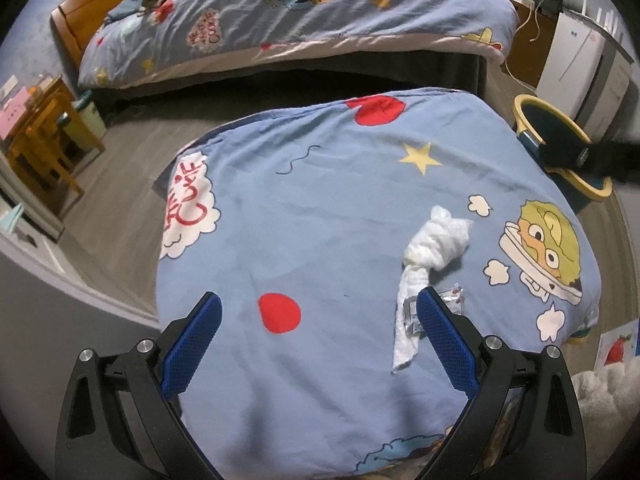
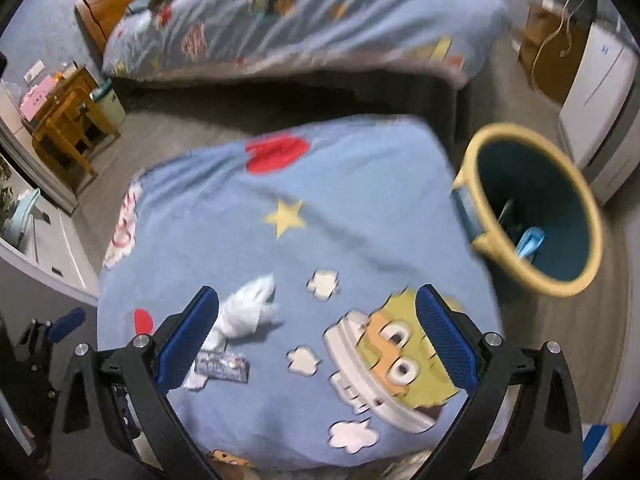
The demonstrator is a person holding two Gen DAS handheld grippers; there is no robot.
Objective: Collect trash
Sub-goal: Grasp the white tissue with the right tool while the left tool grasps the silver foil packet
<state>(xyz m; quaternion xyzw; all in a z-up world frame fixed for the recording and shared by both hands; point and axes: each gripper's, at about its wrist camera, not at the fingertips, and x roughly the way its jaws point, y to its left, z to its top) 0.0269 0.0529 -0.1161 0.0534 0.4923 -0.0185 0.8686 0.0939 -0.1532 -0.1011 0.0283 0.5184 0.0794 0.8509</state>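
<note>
On the blue cartoon-print cover (image 1: 328, 216) in front of you, working from the left, your left gripper (image 1: 318, 304) hangs with its jaws spread wide and nothing between them, over bare fabric near the red dot (image 1: 279, 313). Just to its right lies the crumpled white tissue (image 1: 434, 246), its twisted tail running down beside the right fingertip, with a small foil wrapper (image 1: 414, 314) touching that tail and partly tucked behind the finger. If you close from here you would likely catch only cloth and bunch the cover, because the trash sits at the edge of your span, not inside it. Further right, your right gripper (image 2: 316, 300) is also wide open and empty, above the yellow cartoon face (image 2: 400, 356); the tissue (image 2: 244, 312) and wrapper (image 2: 222, 366) lie by its left finger. Beyond the cover's right edge stands the yellow-rimmed bin (image 2: 478, 244), close beside it on the floor; a light tissue could drift and miss it if released from too high. Hard to judge: the right view is smeared by motion, the wrapper's print is unreadable, the bin is largely blocked in the left view by the other gripper, and what already lies inside it, something pale blue, cannot be identified.
</note>
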